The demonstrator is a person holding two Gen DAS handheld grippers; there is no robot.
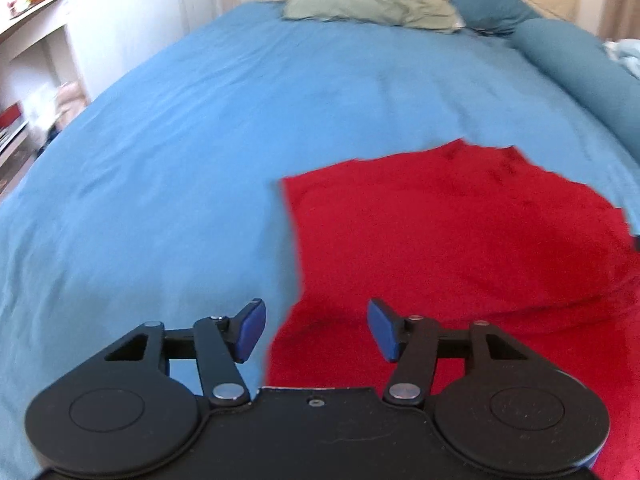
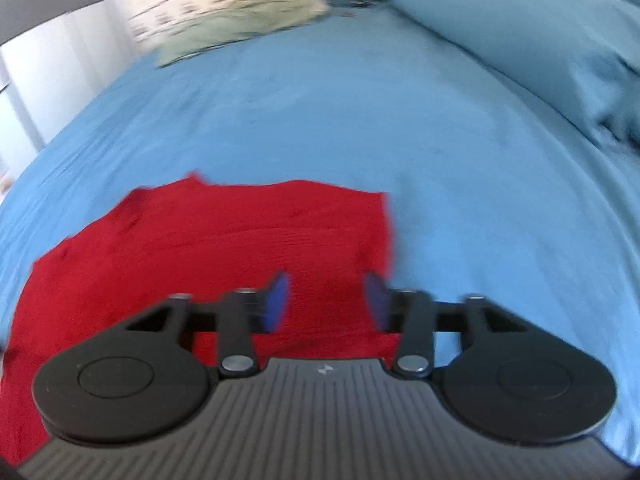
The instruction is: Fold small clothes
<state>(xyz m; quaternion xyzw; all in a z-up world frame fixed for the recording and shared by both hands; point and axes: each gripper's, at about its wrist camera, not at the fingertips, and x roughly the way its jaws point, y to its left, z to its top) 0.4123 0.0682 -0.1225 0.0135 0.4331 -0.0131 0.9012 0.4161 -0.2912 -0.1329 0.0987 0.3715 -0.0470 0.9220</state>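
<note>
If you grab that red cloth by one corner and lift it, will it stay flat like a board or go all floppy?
Probably floppy: the red cloth lies soft and rumpled on the blue bedsheet, with wavy edges. It looks fuzzy, so it likely won't slip from a gripper. It seems thin and light.

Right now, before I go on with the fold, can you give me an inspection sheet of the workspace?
Surface: bed with blue sheet, lightly wrinkled.
Job's things: red garment lying flat on the sheet, edges uneven.
Clutter: green cloth and teal pillows at the far end.
Grippers: left gripper open over the garment's left edge; right gripper open near its right edge; neither holds anything.
Cables: nothing seen.
Surroundings: white shelving beside the bed.
</note>
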